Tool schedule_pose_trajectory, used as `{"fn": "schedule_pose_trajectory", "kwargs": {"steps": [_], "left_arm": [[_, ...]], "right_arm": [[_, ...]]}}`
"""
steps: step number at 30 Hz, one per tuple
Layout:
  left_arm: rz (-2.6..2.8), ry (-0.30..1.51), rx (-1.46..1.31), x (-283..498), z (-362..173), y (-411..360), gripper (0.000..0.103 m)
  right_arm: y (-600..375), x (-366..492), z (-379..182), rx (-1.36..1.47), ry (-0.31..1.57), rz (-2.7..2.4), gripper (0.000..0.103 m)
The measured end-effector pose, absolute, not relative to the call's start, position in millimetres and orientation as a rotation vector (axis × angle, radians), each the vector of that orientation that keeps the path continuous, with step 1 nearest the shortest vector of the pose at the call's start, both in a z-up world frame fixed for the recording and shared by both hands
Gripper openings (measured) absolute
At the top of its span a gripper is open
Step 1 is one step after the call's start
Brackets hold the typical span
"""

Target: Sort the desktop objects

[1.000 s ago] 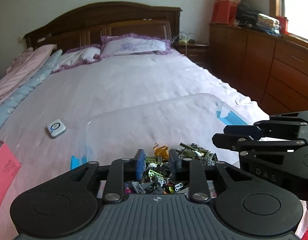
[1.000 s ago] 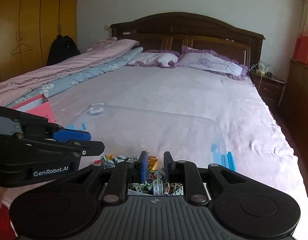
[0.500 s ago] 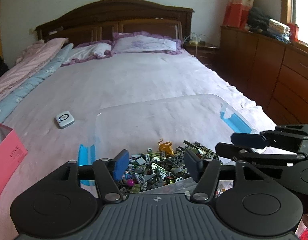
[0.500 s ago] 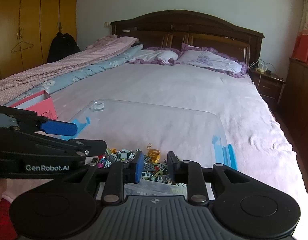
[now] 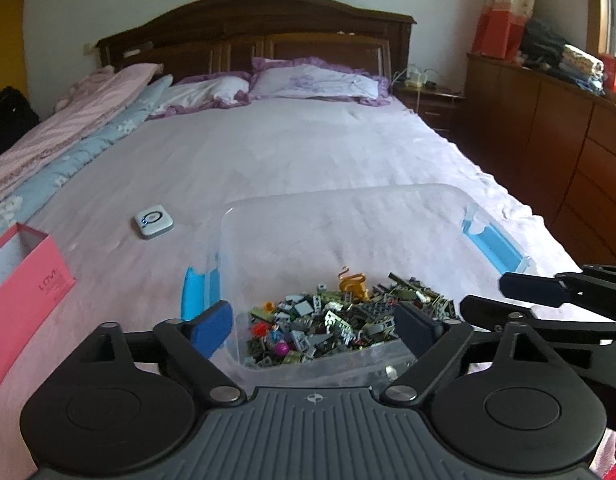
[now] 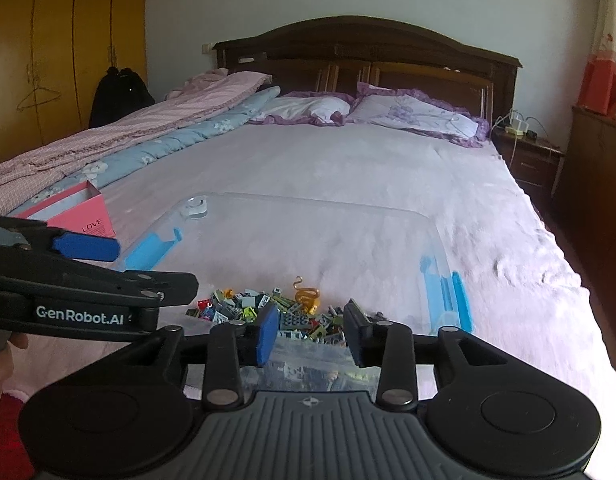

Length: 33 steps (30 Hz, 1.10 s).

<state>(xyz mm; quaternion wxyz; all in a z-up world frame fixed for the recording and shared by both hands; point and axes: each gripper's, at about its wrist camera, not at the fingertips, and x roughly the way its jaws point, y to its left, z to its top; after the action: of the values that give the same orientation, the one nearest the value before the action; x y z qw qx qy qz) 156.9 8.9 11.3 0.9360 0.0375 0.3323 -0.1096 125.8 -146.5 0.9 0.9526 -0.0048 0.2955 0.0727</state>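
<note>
A clear plastic bin (image 5: pixel 388 191) with blue latches sits on the bed, and a pile of small toy bricks (image 5: pixel 340 316) lies at its near end. A gold snake-shaped piece (image 5: pixel 352 282) tops the pile. My left gripper (image 5: pixel 314 326) hovers at the bin's near wall, its jaws opening wide and touching nothing. My right gripper (image 6: pixel 312 330) is at the same near wall (image 6: pixel 324 354), jaws opening, with only the bricks (image 6: pixel 267 304) seen beyond the gap. Each gripper shows in the other's view: the right gripper (image 5: pixel 548 296) and the left gripper (image 6: pixel 107 264).
An open pink box (image 5: pixel 23 280) marked LOVE stands left of the bin, also seen as the pink box (image 6: pixel 79 216). A small white device (image 5: pixel 152 221) lies on the sheet. Folded quilts run along the bed's left side, pillows at the head, and a wooden dresser (image 5: pixel 568 140) on the right.
Both pairs of jaws have spread from nearly closed at the bin's near edge to open, the left much wider. Both cameras have drawn back slightly, showing more of the bin.
</note>
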Motion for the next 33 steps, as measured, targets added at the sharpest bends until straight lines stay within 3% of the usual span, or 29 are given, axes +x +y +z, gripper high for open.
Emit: {"fn": "schedule_pose_trajectory", "kwargs": {"steps": [8,18,33], "left_arm": [[-0.194,0.734,0.106,129.2,-13.5,22.9,0.102],[-0.153,0.844,0.138,78.0,-53.4,54.9,0.102],[-0.211,0.923,0.121,36.5,-86.9,74.7,0.097]], "right_arm": [[-145.5,94.4,-11.1,-0.015,0.600,0.155,0.059],[-123.2,50.6,-49.6,-0.061,0.688,0.260,0.059],[-65.3,22.7,-99.2,-0.201,0.834,0.443,0.044]]}}
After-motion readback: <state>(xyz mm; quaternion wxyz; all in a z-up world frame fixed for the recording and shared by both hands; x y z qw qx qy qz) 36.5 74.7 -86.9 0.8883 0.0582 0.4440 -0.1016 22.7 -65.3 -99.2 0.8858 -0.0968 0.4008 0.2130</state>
